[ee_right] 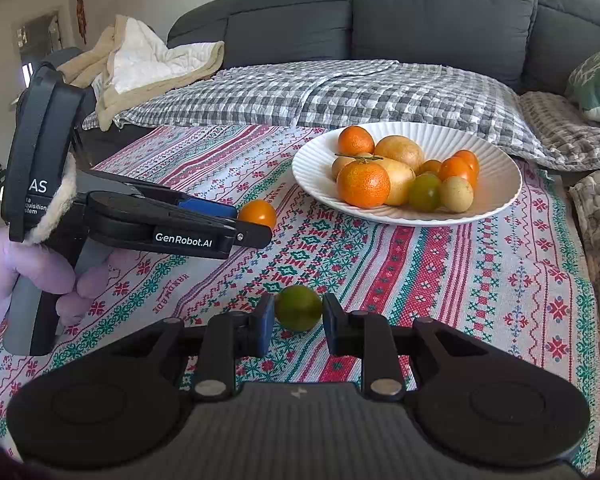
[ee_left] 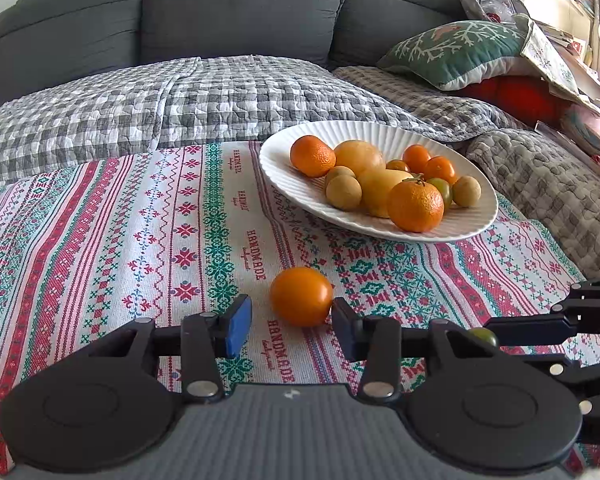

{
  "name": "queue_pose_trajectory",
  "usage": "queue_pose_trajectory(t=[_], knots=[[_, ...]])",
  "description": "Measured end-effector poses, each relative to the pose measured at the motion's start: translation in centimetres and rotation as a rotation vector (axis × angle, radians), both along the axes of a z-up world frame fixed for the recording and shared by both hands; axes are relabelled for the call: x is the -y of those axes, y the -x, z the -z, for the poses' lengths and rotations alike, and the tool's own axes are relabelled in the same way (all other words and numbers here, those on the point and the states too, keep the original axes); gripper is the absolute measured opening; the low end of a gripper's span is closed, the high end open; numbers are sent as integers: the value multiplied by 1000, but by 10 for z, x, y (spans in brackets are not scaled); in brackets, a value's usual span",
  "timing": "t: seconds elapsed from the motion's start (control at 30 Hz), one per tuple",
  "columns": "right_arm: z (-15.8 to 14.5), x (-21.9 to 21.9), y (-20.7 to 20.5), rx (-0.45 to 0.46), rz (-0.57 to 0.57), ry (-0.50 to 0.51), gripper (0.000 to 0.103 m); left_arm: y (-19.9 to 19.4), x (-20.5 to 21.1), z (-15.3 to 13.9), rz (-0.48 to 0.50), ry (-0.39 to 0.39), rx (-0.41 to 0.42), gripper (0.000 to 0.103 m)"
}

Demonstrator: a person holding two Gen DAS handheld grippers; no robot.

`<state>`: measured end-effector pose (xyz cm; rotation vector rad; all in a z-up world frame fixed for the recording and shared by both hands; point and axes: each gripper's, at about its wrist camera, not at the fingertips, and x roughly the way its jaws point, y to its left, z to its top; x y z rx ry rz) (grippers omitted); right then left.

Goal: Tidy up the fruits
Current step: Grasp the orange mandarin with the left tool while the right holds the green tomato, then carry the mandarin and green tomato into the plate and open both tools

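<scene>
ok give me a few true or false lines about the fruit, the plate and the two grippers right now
1. The right gripper is shut on a green fruit. True.
2. The white plate is empty. False: it holds a pile of orange, yellow and green fruit.
3. An orange fruit lies on the patterned cloth by the left gripper. True.
4. The left gripper's pads both clamp that orange fruit. False: a gap shows at the left pad.
5. The plate sits on the sofa. False: it rests on the patterned cloth in front of the sofa.
</scene>
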<state>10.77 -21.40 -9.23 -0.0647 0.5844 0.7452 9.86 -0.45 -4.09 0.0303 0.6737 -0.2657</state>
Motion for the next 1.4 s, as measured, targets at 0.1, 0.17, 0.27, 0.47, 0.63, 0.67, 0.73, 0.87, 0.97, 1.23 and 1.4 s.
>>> queue_pose_trajectory(t=[0.1, 0.17, 0.27, 0.47, 0.63, 0.67, 0.73, 0.87, 0.97, 1.23, 1.4], knots=[[0, 1, -2, -2, 4, -1, 23, -3, 0, 0, -8, 14, -9, 31], [0, 1, -1, -2, 5, -1, 23, -3, 1, 0, -12, 14, -8, 31], [0, 1, -1, -2, 5, -1, 23, -4, 1, -1, -12, 12, -10, 30], [-1, 1, -1, -1, 9, -1, 23, -2, 1, -3, 4, 4, -19, 30], [-5, 4, -1, 6, 20, -9, 23, 4, 1, -10, 17, 12, -14, 30], [-6, 5, -1, 8, 22, -12, 23, 5, 1, -12, 19, 16, -13, 30], [-10, 7, -1, 15, 28, -18, 23, 7, 1, -15, 21, 23, -11, 30], [-17, 10, -4, 29, 44, -35, 23, 10, 2, -22, 20, 40, -5, 30], [-24, 13, -9, 43, 64, -51, 23, 12, 3, -29, 21, 59, 0, 30], [-39, 32, -30, 69, 149, -126, 23, 8, 16, -47, 51, 68, 20, 30], [-39, 50, -49, 59, 226, -182, 23, -7, 27, -55, 85, 66, 32, 30]])
